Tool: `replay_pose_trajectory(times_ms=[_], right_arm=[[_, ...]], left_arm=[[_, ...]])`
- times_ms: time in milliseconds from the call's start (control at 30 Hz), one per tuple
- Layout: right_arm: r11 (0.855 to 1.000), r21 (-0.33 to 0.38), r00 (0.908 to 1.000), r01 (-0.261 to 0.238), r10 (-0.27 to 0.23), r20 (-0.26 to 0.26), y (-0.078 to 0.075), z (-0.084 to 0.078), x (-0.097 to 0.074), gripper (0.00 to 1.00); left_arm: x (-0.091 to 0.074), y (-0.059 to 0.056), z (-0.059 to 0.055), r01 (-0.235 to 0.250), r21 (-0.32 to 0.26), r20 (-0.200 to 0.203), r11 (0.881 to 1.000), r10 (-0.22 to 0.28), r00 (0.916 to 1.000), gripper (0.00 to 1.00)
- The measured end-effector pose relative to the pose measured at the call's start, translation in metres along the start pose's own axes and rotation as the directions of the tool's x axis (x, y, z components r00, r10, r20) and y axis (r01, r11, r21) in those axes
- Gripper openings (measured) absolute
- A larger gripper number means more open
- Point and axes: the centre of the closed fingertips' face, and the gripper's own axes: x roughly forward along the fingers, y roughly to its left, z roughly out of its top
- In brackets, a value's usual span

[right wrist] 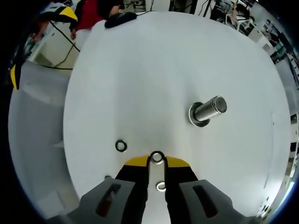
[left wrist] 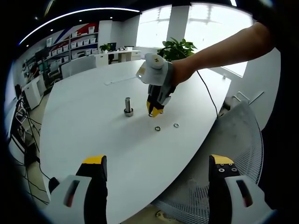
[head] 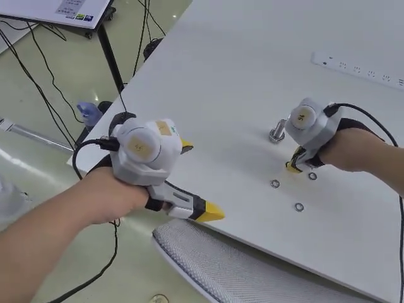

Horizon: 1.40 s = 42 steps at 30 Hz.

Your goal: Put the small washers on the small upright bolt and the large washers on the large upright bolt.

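We see right claw [right wrist: 157, 162] clamped on a washer [right wrist: 157, 157] at lower centre, bolt [right wrist: 208, 111] upright mid-right; left claw [left wrist: 158, 161] spread wide at surface [left wrist: 93, 121] edge.

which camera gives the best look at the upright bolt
The right gripper view: the upright bolt is close and unobstructed, its shaft and base plain to see. The head view shows it small, right beside the right gripper. The left gripper view shows it small and far off.
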Motion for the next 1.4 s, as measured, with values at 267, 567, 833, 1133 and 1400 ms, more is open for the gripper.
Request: replay_pose_trajectory(times_ms=[267, 567, 833, 1133, 1400], right_arm=[[0.999, 0.050, 0.9998, -0.005, 0.004, 0.018, 0.002, -0.012, -0.018, 0.12], [0.997, 0.078, 0.9997, -0.004, 0.002, 0.024, 0.004, -0.027, -0.032, 0.12], [0.994, 0.111, 0.9997, 0.005, -0.008, 0.025, 0.000, -0.046, -0.043, 0.12], [0.987, 0.160, 0.9993, 0.020, -0.024, 0.028, -0.009, -0.063, -0.053, 0.12], [0.980, 0.192, 0.9988, 0.042, -0.046, 0.018, -0.024, -0.074, -0.060, 0.12]], left_arm=[[0.005, 0.000, 0.005, 0.003, 0.007, 0.007, 1.000, -0.003, 1.0000, 0.90], [0.007, -0.002, 0.010, 0.004, 0.012, 0.012, 1.000, -0.005, 0.9999, 0.92], [0.004, -0.002, 0.011, -0.007, 0.016, 0.018, 1.000, 0.006, 0.9998, 0.93], [0.003, -0.002, 0.008, -0.014, 0.015, 0.011, 1.000, 0.014, 0.9998, 0.93], [0.005, -0.001, 0.007, -0.021, 0.014, 0.015, 1.000, 0.021, 0.9997, 0.92]])
